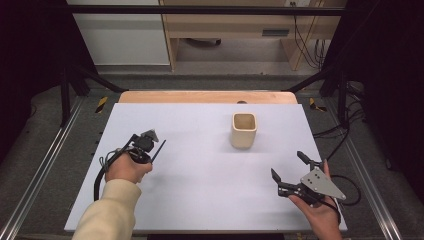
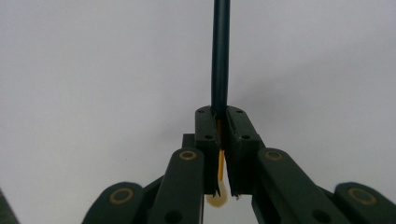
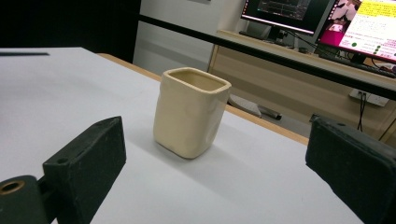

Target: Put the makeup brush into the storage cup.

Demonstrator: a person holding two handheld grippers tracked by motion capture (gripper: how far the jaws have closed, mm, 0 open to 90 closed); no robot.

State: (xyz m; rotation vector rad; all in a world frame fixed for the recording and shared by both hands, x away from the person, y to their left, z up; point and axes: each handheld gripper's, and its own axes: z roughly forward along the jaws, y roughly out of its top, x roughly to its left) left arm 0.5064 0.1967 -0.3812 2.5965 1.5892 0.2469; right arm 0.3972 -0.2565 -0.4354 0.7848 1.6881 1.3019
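Presently my left gripper point(image 1: 156, 146) was clamped tight on a dark pencil point(image 2: 220, 56), its yellowish end showing between the jaws, held at the near left of the white table point(image 1: 200, 190). Pickup judged done. The cream square cup point(image 1: 244, 130) stood upright and empty at the far right, well apart from the pencil; carrying it over and dropping it in remained. My right gripper point(image 1: 289, 167) waited near right, jaws wide, holding nothing, aimed at the cup.
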